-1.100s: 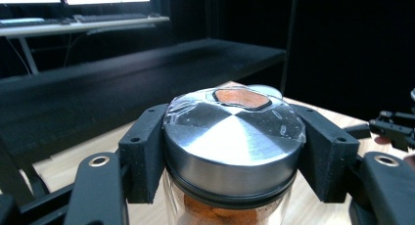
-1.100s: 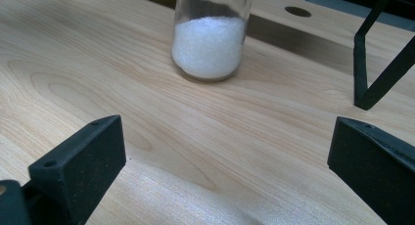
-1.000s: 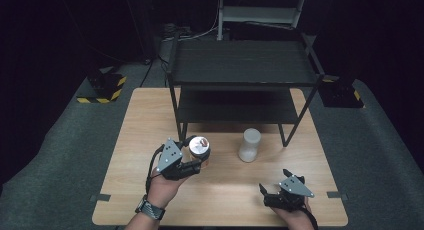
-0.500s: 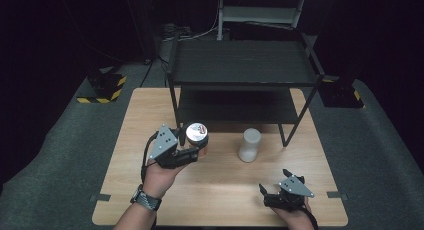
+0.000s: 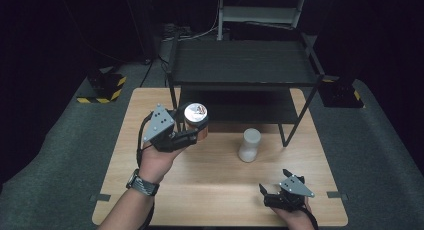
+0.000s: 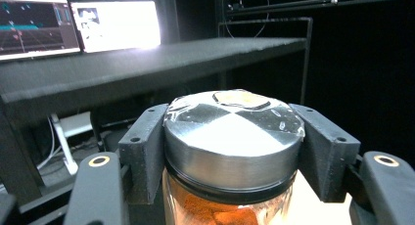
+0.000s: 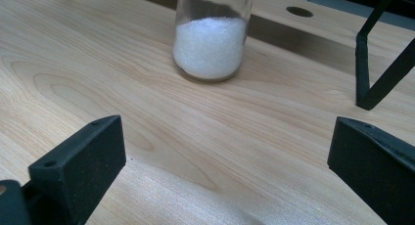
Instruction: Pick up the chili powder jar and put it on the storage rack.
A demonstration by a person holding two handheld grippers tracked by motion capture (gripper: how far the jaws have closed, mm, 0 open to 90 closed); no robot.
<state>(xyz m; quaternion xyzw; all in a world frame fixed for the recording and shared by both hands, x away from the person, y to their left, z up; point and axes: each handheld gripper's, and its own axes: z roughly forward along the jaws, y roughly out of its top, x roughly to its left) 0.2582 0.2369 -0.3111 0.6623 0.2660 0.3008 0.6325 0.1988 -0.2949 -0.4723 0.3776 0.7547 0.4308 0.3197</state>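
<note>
The left tool (image 5: 192,135) pinches a glass jar (image 5: 196,121) of orange-brown powder, its two black jaws pressed against opposite sides of the jar's silver metal lid (image 6: 232,134). The jar is upright and lifted off the tabletop (image 5: 215,190), in front of the left end of the black two-tier rack (image 5: 245,65), with its lid roughly level with the rack's lower shelf; how close it is to the rack's left front leg is hard to judge from above. In the left gripper view the rack's upper shelf (image 6: 147,58) runs across behind and above the lid, and two lit screens (image 6: 78,22) glow beyond it.

A second jar (image 5: 249,145), holding white grains, stands upright on the tabletop in front of the rack, just left of the rack's right front leg (image 5: 282,132) and well apart from the held jar.

The right tool (image 5: 276,196) rests low near the tabletop's near edge, in front of the rack's right end, its jaws spread wide with nothing between them. In the right gripper view the white-grain jar (image 7: 210,39) stands ahead of those jaws, apart from them.
</note>
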